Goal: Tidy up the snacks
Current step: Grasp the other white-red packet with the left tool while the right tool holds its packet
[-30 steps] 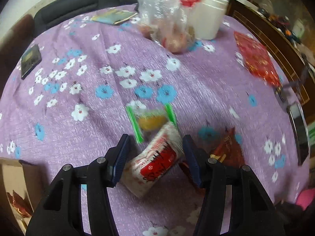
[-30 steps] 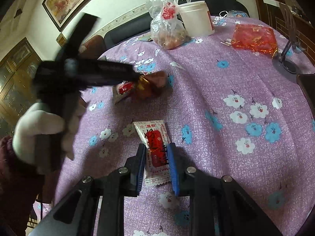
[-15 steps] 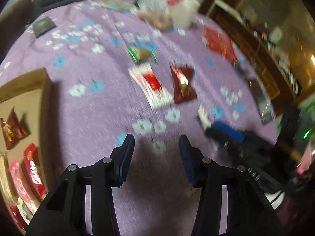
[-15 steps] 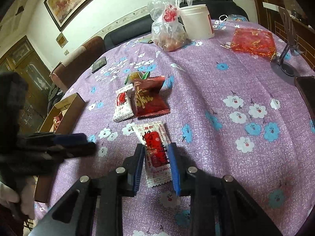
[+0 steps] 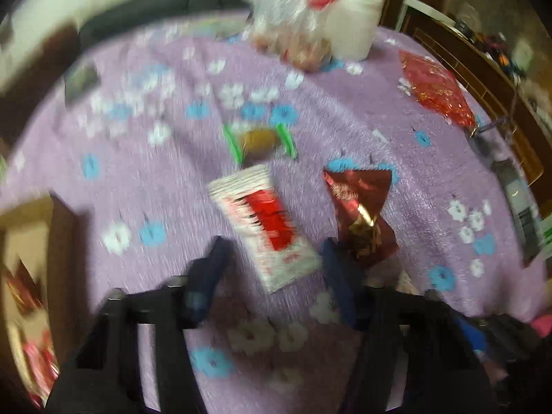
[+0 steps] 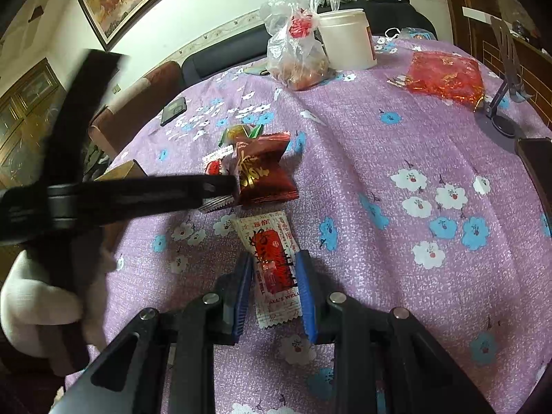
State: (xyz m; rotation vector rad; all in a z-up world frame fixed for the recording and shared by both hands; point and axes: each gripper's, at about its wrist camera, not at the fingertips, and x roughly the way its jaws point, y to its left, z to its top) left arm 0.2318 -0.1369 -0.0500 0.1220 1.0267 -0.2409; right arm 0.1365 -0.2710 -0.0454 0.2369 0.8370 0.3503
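Left gripper (image 5: 272, 258) open, jaws wide, straddling the near end of a white-and-red packet (image 5: 264, 226) lying flat on the purple cloth (image 5: 345, 103); this view is motion-blurred, so contact cannot be judged. At the far left a cardboard box (image 5: 24, 207) with red packets inside, probably the destination. Just beyond the packet, a green-ended candy (image 5: 258, 139); to its right a dark red pouch (image 5: 360, 214), close beside the left gripper's right finger. Right gripper (image 6: 274, 277): jaws set either side of a second white-and-red packet (image 6: 272, 262), narrowly spaced, the pads at or near its edges; whether they actually pinch it I cannot tell. Judgement on the step in hand: left should settle before closing, centre on the packet's width, keep the right finger off the dark red pouch, and close on the sealed edges rather than the filled middle; right should get the pads low enough to catch the flat wrapper before lifting. Count, loose on the cloth: white-and-red packets 2, dark red pouch 1, green-ended candy 1. Further back: clear plastic bag (image 6: 296, 55) 1, white tub (image 6: 346, 39) 1, red foil bag (image 6: 445, 76) 1. Box contents too blurred to count.
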